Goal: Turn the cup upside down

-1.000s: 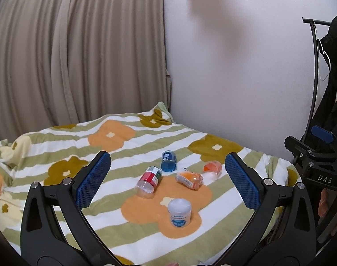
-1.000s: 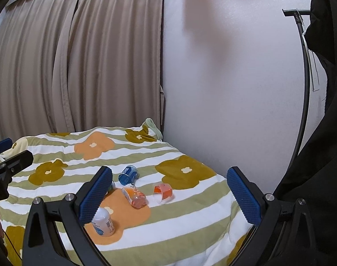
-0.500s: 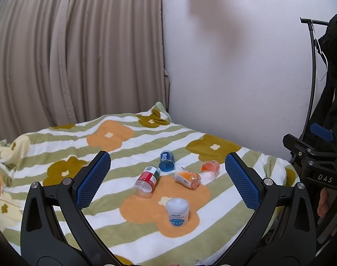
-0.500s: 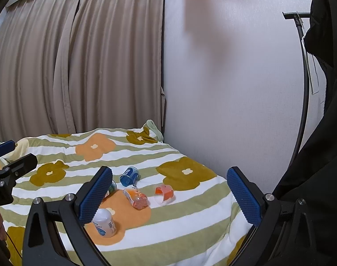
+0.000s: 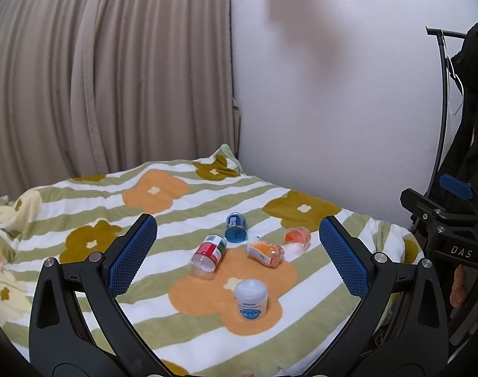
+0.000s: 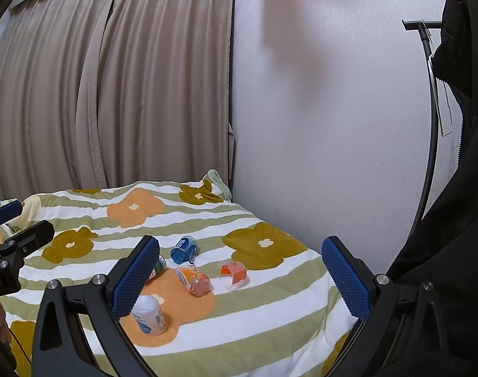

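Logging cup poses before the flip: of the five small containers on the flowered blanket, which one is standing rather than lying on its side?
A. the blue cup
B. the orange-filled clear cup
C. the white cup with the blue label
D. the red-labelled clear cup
C: the white plastic cup with the blue label stands on the orange flower of the striped flowered blanket, while the other four containers lie on their sides beyond it.

Five small cups are sitting on the bed: one white standing, and one red, one blue, two orange lying sideways.
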Demonstrator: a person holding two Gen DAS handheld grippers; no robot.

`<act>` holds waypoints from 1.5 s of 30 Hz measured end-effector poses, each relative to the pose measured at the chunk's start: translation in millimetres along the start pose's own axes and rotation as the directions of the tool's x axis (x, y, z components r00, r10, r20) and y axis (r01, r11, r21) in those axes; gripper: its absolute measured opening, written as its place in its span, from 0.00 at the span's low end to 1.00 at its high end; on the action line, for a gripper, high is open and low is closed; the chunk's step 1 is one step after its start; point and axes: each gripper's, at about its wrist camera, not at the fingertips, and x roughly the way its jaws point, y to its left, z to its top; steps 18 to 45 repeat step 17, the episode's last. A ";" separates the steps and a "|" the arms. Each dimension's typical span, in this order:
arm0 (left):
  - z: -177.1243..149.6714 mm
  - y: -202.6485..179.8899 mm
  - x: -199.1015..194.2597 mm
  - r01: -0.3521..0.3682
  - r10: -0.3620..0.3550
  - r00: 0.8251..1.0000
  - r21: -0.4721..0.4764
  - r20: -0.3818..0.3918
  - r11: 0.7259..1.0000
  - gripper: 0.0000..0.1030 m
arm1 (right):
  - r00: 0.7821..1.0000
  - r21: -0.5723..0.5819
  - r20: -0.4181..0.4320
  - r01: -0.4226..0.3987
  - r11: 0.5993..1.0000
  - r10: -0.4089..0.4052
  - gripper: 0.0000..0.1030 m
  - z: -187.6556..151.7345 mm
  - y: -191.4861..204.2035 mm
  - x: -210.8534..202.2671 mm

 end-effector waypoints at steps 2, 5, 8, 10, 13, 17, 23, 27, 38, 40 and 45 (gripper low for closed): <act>0.0 0.0 0.3 -0.001 0.001 1.000 0.000 0.000 1.000 1.00 | 1.000 0.000 0.000 -0.002 1.000 0.002 1.00 -0.2 -0.1 0.1; -0.2 -0.2 0.1 -0.002 0.002 1.000 0.000 0.002 1.000 1.00 | 1.000 -0.001 0.001 -0.001 1.000 0.001 1.00 -0.3 -0.1 0.0; 0.1 -1.4 -0.6 -0.003 0.003 1.000 0.002 0.010 1.000 1.00 | 1.000 -0.002 0.001 -0.002 1.000 0.002 1.00 0.7 1.4 -0.6; -0.2 -2.8 -0.8 -0.006 0.006 1.000 0.006 0.017 1.000 1.00 | 1.000 -0.003 0.001 -0.002 1.000 0.002 1.00 1.4 2.2 -0.6; 0.1 -4.8 -1.8 0.001 -0.002 1.000 0.009 0.029 1.000 1.00 | 1.000 -0.003 0.000 -0.003 1.000 0.003 1.00 1.3 2.4 -0.6; 0.1 -6.9 -2.1 -0.004 0.004 0.999 0.016 0.041 1.000 1.00 | 1.000 -0.004 0.002 -0.004 1.000 0.004 1.00 1.3 2.5 -0.7; 0.1 -6.9 -2.1 -0.004 0.004 0.999 0.016 0.041 1.000 1.00 | 1.000 -0.004 0.002 -0.004 1.000 0.004 1.00 1.3 2.5 -0.7; 0.1 -6.9 -2.1 -0.004 0.004 0.999 0.016 0.041 1.000 1.00 | 1.000 -0.004 0.002 -0.004 1.000 0.004 1.00 1.3 2.5 -0.7; 0.1 -6.9 -2.1 -0.004 0.004 0.999 0.016 0.041 1.000 1.00 | 1.000 -0.004 0.002 -0.004 1.000 0.004 1.00 1.3 2.5 -0.7; 0.1 -6.9 -2.1 -0.004 0.004 0.999 0.016 0.041 1.000 1.00 | 1.000 -0.004 0.002 -0.004 1.000 0.004 1.00 1.3 2.5 -0.7; 0.1 -6.9 -2.1 -0.004 0.004 0.999 0.016 0.041 1.000 1.00 | 1.000 -0.004 0.002 -0.004 1.000 0.004 1.00 1.3 2.5 -0.7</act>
